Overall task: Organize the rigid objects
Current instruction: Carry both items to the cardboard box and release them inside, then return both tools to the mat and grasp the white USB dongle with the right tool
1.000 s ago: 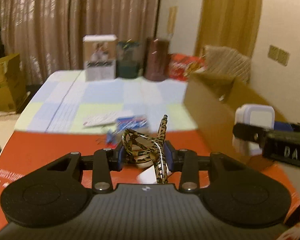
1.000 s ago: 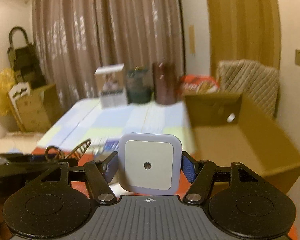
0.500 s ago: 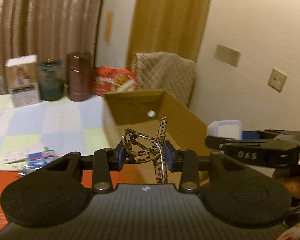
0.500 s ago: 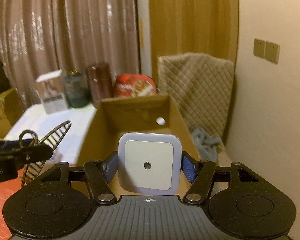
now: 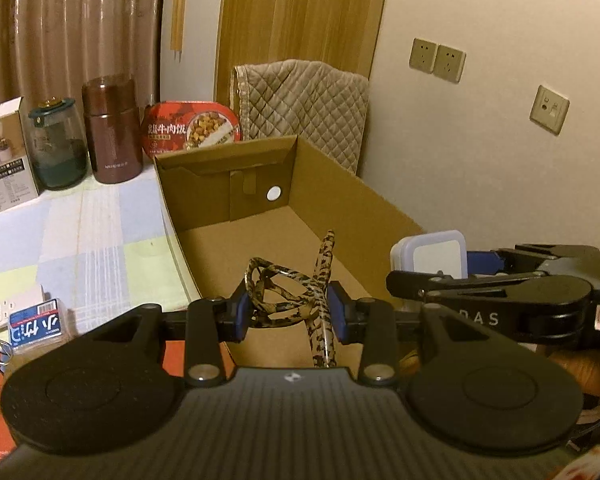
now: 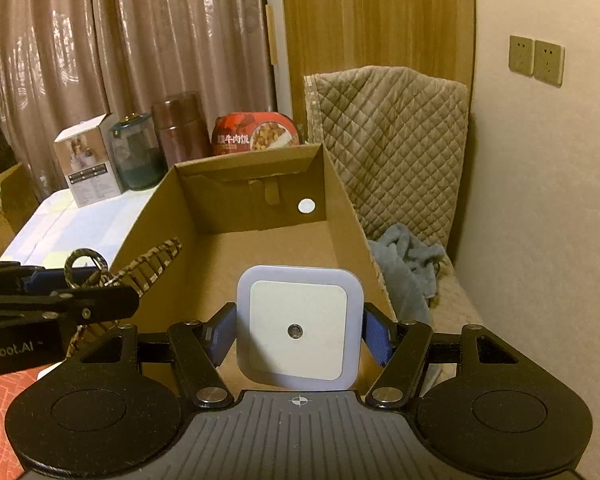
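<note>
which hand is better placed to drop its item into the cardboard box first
Right, probably. The right gripper holds the white night light squarely over the cardboard box floor. The left gripper, shut on the leopard-print hair clip, sits nearer the box's near edge.

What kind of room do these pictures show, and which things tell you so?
Most likely a room in a home: long curtains, a quilted cover by the wall, and a table with a checked cloth holding jars and food.

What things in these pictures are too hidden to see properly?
- Cardboard box floor, right wrist view: near part hidden behind the night light.
- Night light's back: faces away; left wrist view shows only its top.
- Leopard-print hair clip, left wrist view: lower end hidden by left gripper.
</note>
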`<action>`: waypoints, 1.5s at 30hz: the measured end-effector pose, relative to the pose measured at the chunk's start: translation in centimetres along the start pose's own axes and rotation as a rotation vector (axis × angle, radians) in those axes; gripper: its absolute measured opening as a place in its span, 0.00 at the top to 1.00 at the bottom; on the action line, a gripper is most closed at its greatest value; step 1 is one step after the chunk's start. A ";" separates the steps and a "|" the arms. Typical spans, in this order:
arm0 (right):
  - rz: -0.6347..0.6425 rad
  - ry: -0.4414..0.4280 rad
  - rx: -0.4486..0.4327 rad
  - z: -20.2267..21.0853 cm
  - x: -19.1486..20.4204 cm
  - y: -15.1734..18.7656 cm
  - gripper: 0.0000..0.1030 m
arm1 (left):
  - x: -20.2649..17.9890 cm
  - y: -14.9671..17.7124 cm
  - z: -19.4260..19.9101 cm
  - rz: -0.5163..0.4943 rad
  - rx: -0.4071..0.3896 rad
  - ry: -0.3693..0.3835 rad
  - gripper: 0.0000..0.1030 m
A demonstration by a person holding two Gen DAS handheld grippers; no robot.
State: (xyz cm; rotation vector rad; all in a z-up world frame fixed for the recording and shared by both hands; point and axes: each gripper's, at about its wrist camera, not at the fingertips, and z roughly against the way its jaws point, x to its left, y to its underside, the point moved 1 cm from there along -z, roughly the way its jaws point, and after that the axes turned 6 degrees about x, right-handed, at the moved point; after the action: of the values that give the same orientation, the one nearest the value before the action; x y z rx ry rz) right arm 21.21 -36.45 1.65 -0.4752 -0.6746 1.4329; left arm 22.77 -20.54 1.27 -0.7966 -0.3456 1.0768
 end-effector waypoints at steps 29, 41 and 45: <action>-0.012 -0.008 0.020 -1.2 -0.2 0.4 0.39 | 1.7 -0.2 1.8 0.055 -0.041 -0.048 0.54; -0.011 -0.039 -0.002 -0.4 1.0 0.1 0.26 | 2.7 -0.3 3.3 0.074 -0.058 -0.061 0.54; 0.004 -0.031 -0.007 0.4 1.8 -0.2 0.26 | 3.4 -0.1 4.2 0.073 -0.068 -0.068 0.54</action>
State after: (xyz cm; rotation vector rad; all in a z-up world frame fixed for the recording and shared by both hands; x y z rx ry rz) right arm 21.07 -34.71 2.37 -0.4610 -0.7045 1.4443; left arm 21.85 -15.89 3.80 -0.8394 -0.4156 1.1674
